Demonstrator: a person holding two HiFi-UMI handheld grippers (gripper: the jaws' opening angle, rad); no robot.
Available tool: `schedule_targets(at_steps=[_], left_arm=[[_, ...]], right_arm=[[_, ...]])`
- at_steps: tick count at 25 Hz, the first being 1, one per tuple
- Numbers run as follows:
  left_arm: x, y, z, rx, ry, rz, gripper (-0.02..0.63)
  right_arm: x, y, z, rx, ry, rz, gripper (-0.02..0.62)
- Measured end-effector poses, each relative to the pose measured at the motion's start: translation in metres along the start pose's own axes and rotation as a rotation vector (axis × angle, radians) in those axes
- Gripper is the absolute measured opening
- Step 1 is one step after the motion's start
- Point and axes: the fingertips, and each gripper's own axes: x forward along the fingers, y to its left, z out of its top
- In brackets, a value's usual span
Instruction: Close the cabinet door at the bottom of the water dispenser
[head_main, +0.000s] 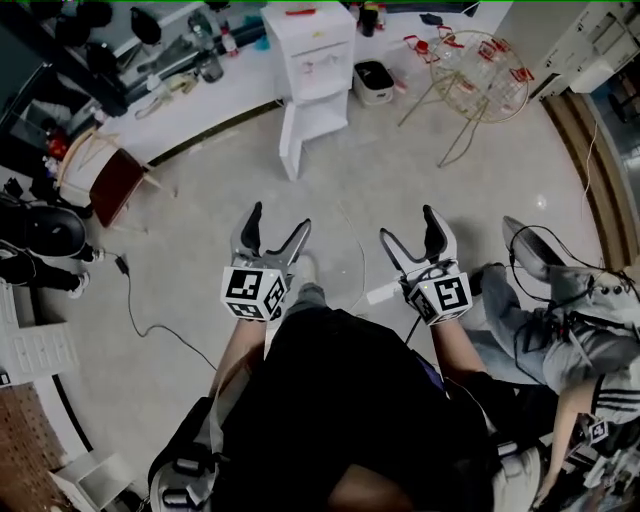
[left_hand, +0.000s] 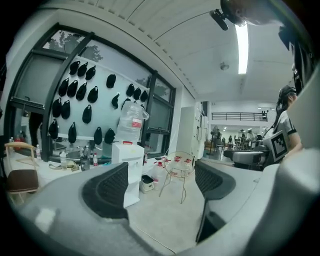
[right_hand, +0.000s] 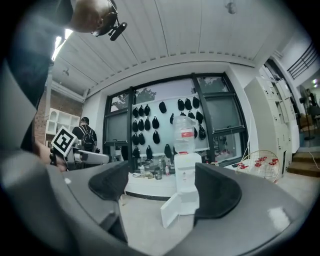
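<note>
White water dispenser (head_main: 318, 55) backed against the long surface (head_main: 215, 95) at the far wall, well apart from both tools. Cabinet door (head_main: 290, 140) at its foot swung wide open, jutting out over the floor (head_main: 420, 170) on the side nearer the chair (head_main: 112, 180).

Left tool (head_main: 279, 220) and right tool (head_main: 408, 225) held side by side above the floor, jaws of each spread apart and clamped on nothing. Only bare floor between them and the open door. Framed between the right tool's jaws: the dispenser, its door ajar, and a large clear bottle (right_hand: 184, 132) upturned on top.

Beside the dispenser, a small white box with a dark top (head_main: 373, 82) on the floor, then a wire basket stand (head_main: 480, 72) dotted with red-and-white pieces. Wooden chair with dark red seat against the surface on the other side. Black cable (head_main: 135, 315) trailing across the floor near the left tool. Seated person (head_main: 560, 310) at the right edge, cut off by the frame.

Inside of the cabinet hidden behind the door. Clutter on the surface too small to name. Rows of dark pouch-like shapes (right_hand: 150, 122) hung on the window panel, kind unclear.

Pale, glossy floor; tall dark-framed windows; ribbed white ceiling with a strip light (left_hand: 242, 47).
</note>
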Motion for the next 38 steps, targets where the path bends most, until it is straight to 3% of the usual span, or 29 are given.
schedule_targets(at_steps=[10, 19, 28, 38], left_arm=[[0.071, 0.098, 0.032, -0.01, -0.021, -0.033, 0.425], [0.097, 0.165, 0.02, -0.02, 0.037, -0.044, 0.425], [0.149, 0.184, 0.009, -0.029, 0.099, -0.076, 0.425], [0.228, 0.195, 0.007, -0.041, 0.145, -0.061, 0.425]], right_arm=[[0.123, -0.006, 0.027, -0.062, -0.04, -0.025, 0.394], [0.193, -0.005, 0.01, -0.048, -0.016, -0.049, 0.387], [0.227, -0.037, -0.002, -0.015, 0.018, -0.089, 0.379], [0.289, -0.104, -0.004, -0.028, 0.058, -0.053, 0.367]])
